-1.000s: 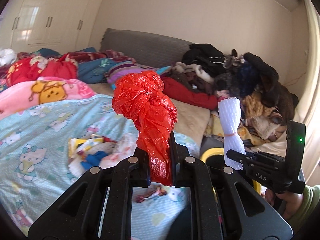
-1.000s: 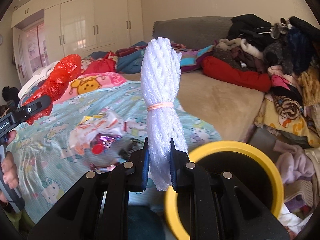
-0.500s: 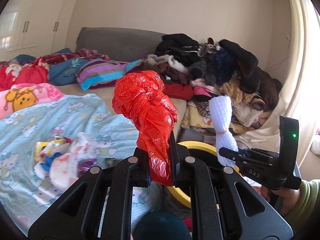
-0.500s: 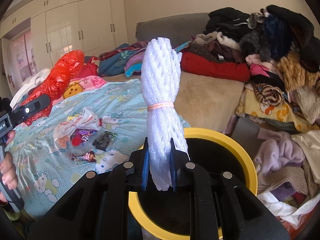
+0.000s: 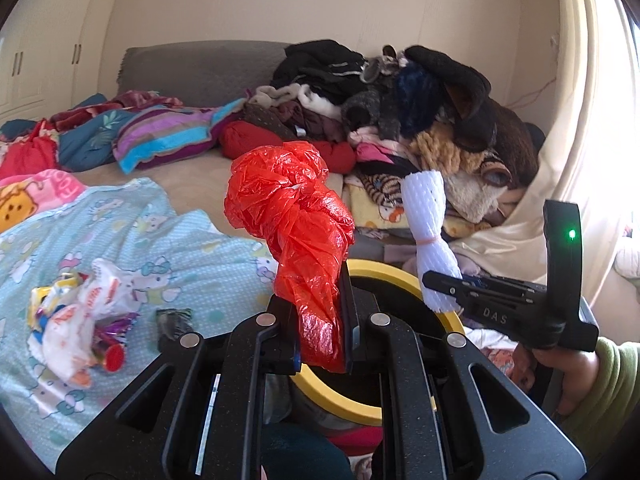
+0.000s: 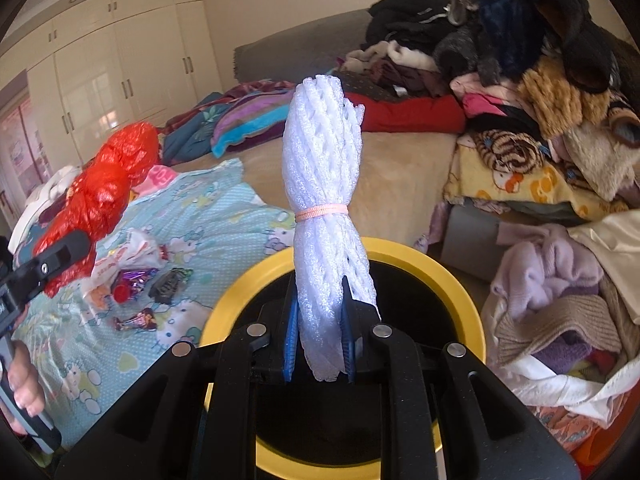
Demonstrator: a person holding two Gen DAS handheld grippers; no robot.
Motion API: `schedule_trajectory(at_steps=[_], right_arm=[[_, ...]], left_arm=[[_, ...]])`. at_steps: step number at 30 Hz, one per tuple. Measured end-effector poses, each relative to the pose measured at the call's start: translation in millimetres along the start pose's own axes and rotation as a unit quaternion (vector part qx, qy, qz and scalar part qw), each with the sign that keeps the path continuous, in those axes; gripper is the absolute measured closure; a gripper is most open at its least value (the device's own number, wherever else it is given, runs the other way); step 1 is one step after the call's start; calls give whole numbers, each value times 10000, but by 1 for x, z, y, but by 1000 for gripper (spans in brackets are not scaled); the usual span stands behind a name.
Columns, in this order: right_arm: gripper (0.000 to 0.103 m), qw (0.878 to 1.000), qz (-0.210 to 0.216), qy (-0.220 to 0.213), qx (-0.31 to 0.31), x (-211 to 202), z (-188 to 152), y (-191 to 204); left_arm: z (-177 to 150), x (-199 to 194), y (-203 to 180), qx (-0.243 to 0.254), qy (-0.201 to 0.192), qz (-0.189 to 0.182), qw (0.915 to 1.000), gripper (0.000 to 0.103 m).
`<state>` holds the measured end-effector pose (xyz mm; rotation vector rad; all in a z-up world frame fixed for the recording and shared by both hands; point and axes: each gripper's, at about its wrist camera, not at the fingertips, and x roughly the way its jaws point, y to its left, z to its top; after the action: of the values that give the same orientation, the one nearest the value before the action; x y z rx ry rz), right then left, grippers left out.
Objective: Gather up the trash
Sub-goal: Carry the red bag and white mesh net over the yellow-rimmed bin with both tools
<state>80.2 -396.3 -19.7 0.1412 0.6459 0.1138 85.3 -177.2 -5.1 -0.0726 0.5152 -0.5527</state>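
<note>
Left gripper [image 5: 322,322] clamped on knotted red plastic bag [image 5: 292,216]; right gripper [image 6: 319,334] clamped on white foam net roll [image 6: 326,184], banded at waist. Both items held upright over yellow-rimmed bin [image 6: 452,280], apparently positioned for release into it. More wrappers [image 5: 80,312] lie on blue cartoon-print bedsheet [image 5: 168,240], uncollected. Room: unmade bed, clothes pile [image 5: 420,112] against wall, white wardrobes [image 6: 120,68].

left gripper [image 5: 320,312]: jaws clamped on red bag [image 5: 296,216], pointing forward and down | right gripper [image 6: 318,332]: jaws clamped on white foam net [image 6: 324,184] (tilted downward too) | right hand [image 5: 568,372]: gripping handle, green sleeve
</note>
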Motion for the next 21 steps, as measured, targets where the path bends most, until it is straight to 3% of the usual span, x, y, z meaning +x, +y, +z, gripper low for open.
schedule_trajectory(at_steps=[14,18,21], right_arm=[[84,9980,-140,475,392,27,-18,-31],[76,9970,-182,590,477,32,-23,-35],[53,9964,-251,580,570,32,-25,-36]], left_arm=[[-18,52,-19,191,566,-363,9976,94],[-24,67,-23,254,647,-500,9963,94],[-29,77,-26,348,670,-558,9956,62]])
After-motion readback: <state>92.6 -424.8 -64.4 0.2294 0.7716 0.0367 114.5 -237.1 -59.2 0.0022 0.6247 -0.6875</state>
